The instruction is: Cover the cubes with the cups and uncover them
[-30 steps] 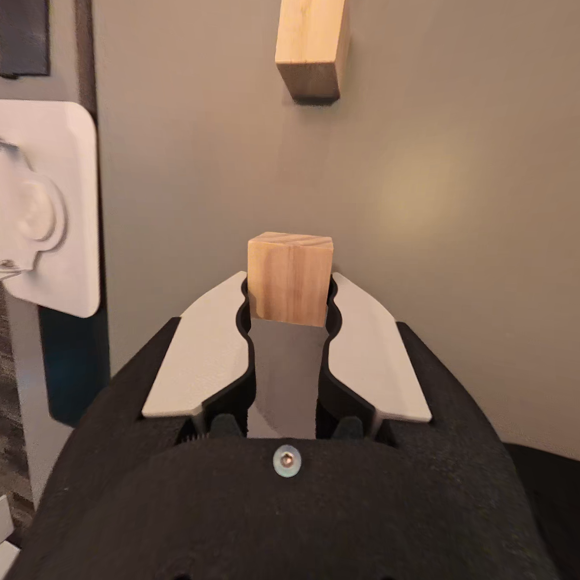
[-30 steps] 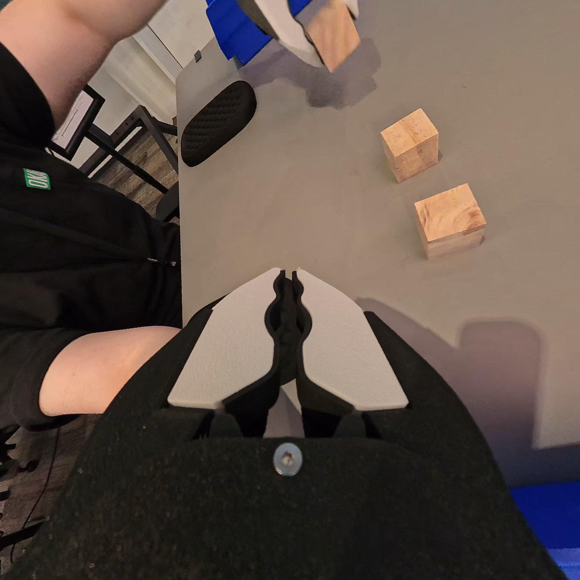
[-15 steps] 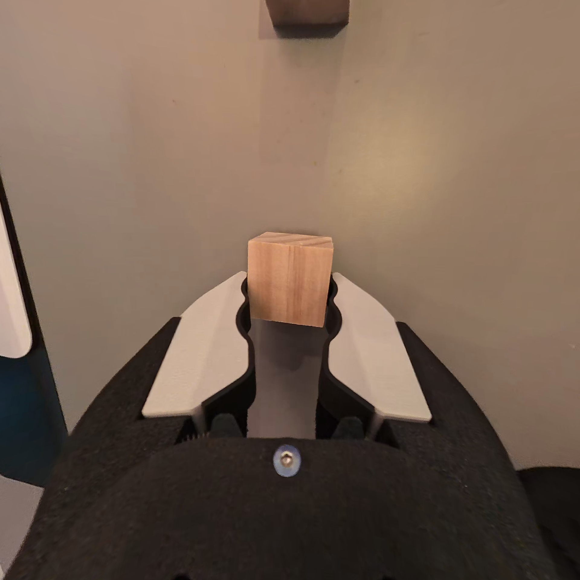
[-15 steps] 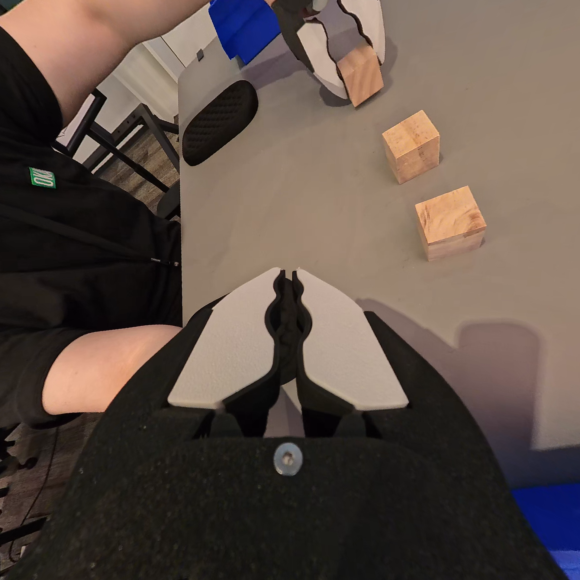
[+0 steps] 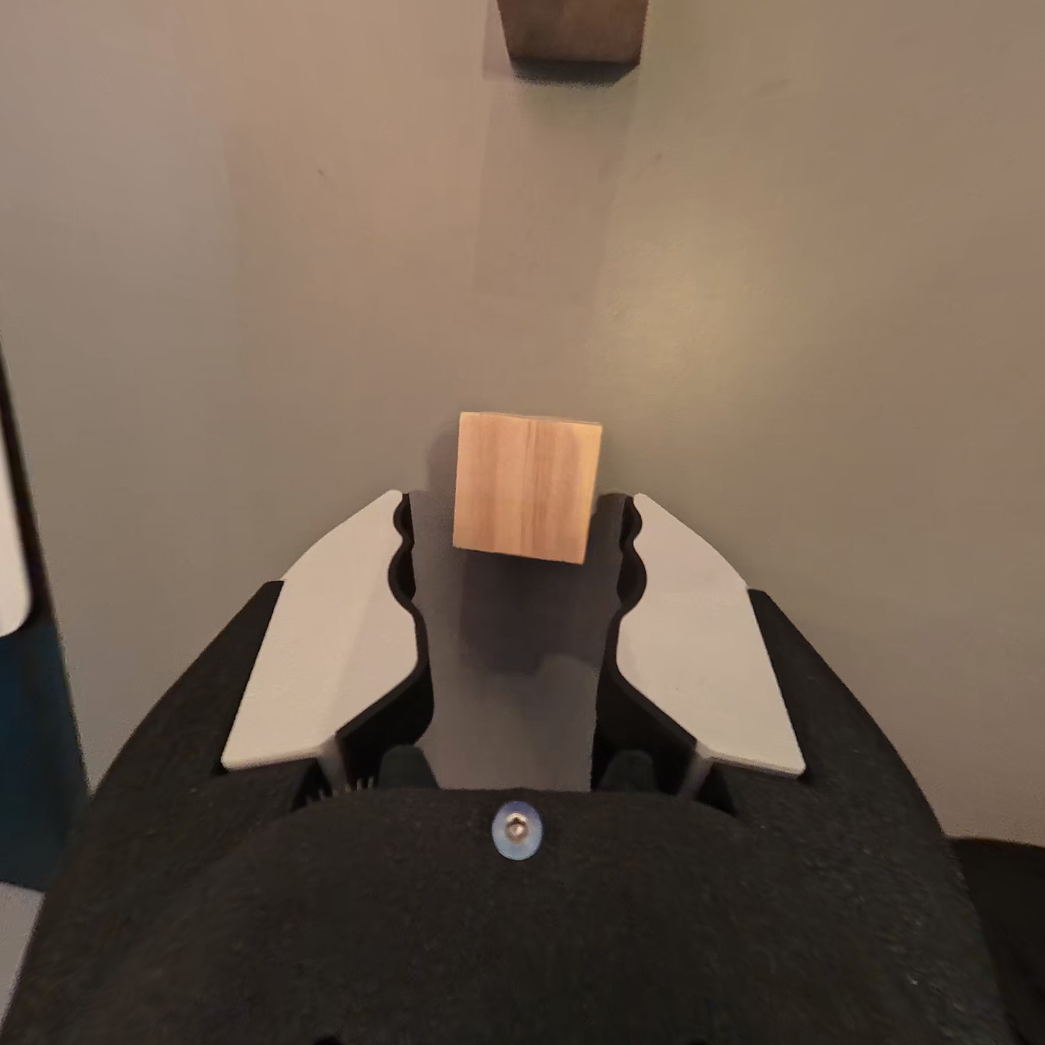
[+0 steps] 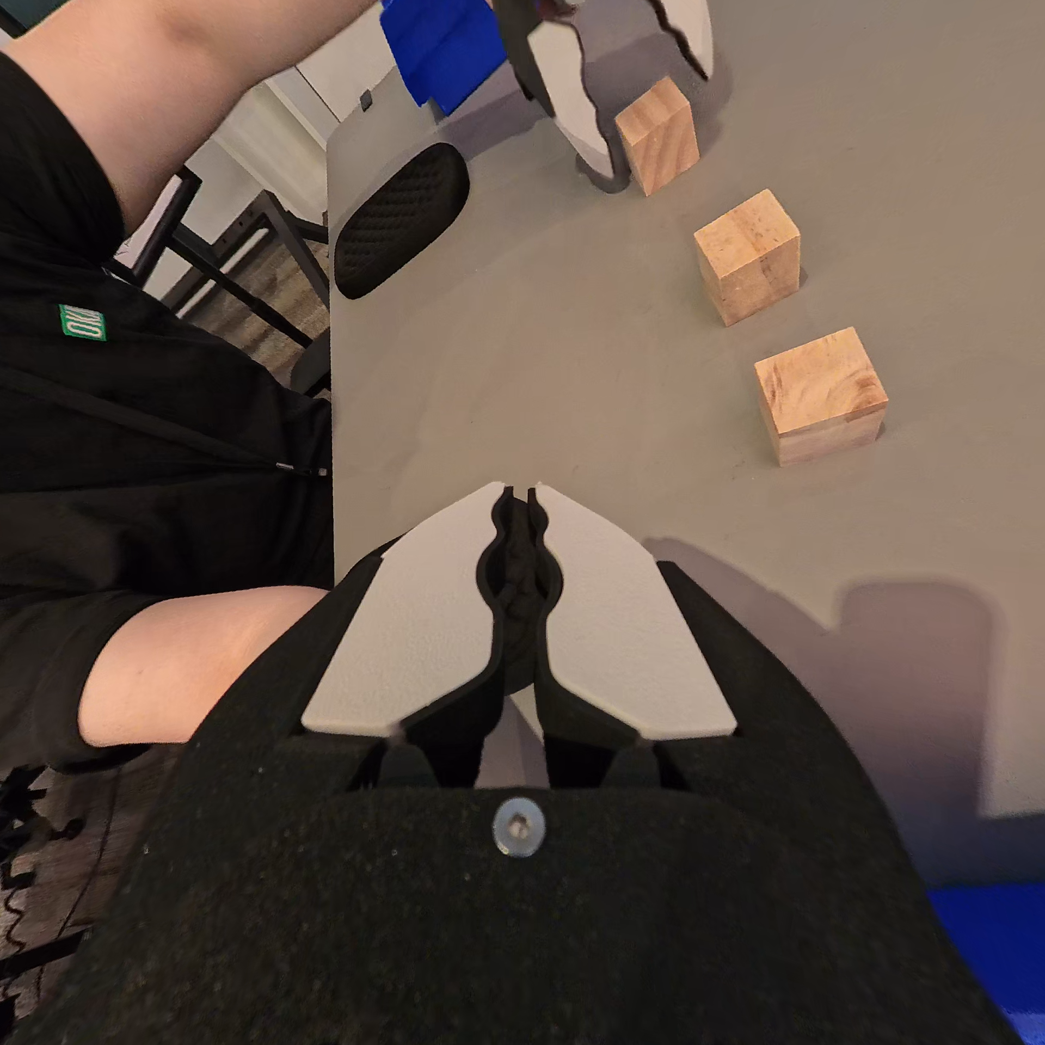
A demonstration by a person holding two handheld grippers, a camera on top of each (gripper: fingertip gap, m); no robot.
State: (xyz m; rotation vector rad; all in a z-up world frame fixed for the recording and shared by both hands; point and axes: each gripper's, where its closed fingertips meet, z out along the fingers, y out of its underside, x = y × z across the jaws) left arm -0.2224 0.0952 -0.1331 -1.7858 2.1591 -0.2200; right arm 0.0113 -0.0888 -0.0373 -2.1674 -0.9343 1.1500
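Three wooden cubes stand in a row on the grey table (image 6: 565, 339). My left gripper (image 5: 514, 500) is open, its jaws on either side of the first cube (image 5: 526, 486), which rests on the table free of both fingers. That cube (image 6: 659, 135) and the left gripper (image 6: 644, 68) also show at the top of the right wrist view. The second cube (image 6: 746, 254) appears in the left wrist view at the top edge (image 5: 571, 28). The third cube (image 6: 820, 396) is nearest my right gripper (image 6: 520, 486), which is shut and empty near the table's front edge. No cups are in view.
A black padded armrest (image 6: 401, 220) sits at the table's left corner. A blue object (image 6: 441, 51) lies behind the left gripper, another blue patch (image 6: 989, 950) is at the lower right. The person's arm and black top (image 6: 141, 396) fill the left side.
My left gripper lowered the first cube onto the table beside the other two, then opened and let it go. My right gripper has not moved.
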